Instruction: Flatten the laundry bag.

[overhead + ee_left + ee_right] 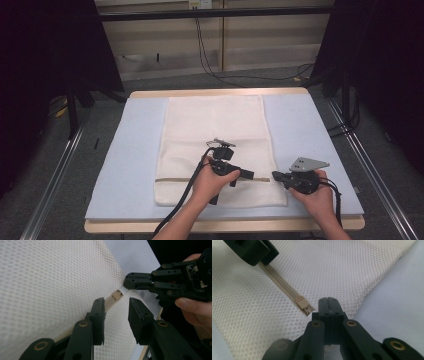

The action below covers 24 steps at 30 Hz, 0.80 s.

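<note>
At the mesh bag's [215, 145] near right corner, the right gripper [276, 175] pinches the fabric edge; the left gripper [116, 312], jaws parted, must next seize the zipper slider [117, 294].

Even overhead light falls on the pale blue padded table top [310, 135] in the high view, while black curtains at both sides sink into darkness. The picture is soft and low in detail. Beneath the left gripper [248, 175] only a faint shadow shows on the cream mesh zip bag [215, 120]. In the left gripper view, the mesh weave blurs at the frame's edges. In the right gripper view, the black jaw links nearest the lens are out of focus; no glare shows.
</note>
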Tool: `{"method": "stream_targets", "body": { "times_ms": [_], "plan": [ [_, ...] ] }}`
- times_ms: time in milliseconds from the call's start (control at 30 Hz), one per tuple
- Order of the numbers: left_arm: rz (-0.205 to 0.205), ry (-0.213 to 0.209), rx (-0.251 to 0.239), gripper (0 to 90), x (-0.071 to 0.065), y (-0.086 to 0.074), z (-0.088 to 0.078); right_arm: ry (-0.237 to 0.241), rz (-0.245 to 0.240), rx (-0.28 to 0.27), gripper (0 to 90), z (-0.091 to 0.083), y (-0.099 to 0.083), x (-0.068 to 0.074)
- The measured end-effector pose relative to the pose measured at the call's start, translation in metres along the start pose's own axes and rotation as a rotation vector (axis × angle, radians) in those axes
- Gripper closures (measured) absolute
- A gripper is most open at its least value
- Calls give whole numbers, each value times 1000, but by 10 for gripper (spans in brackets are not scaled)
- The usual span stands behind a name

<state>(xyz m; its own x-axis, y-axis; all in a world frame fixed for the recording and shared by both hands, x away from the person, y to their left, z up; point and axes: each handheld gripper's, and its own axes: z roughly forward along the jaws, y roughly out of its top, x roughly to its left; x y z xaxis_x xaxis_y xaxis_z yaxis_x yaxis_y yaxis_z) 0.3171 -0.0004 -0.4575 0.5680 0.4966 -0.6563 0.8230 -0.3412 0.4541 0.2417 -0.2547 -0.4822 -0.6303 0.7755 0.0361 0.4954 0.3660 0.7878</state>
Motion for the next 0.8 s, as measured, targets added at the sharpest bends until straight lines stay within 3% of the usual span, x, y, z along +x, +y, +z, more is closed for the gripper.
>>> {"method": "stream_targets", "body": {
  "times_ms": [67, 167, 233, 333, 600, 800],
  "plan": [
    [4, 2, 12, 656, 1, 1, 6, -3, 6, 9, 900, 1, -1, 0],
    [-42, -16, 12, 654, -2, 2, 13, 1, 12, 6, 900, 1, -1, 0],
    [-39, -17, 23, 651, -1, 3, 15, -5, 6, 12, 900, 1, -1, 0],
    [-69, -28, 12, 651, -2, 4, 20, 1, 5, 18, 900, 3, 0, 0],
    [-68, -39, 32, 654, -2, 6, 28, 5, 17, 19, 900, 1, 0, -1],
    [-91, -47, 38, 625, -1, 8, 31, 8, 4, 14, 900, 1, 0, -2]
  ]
}}
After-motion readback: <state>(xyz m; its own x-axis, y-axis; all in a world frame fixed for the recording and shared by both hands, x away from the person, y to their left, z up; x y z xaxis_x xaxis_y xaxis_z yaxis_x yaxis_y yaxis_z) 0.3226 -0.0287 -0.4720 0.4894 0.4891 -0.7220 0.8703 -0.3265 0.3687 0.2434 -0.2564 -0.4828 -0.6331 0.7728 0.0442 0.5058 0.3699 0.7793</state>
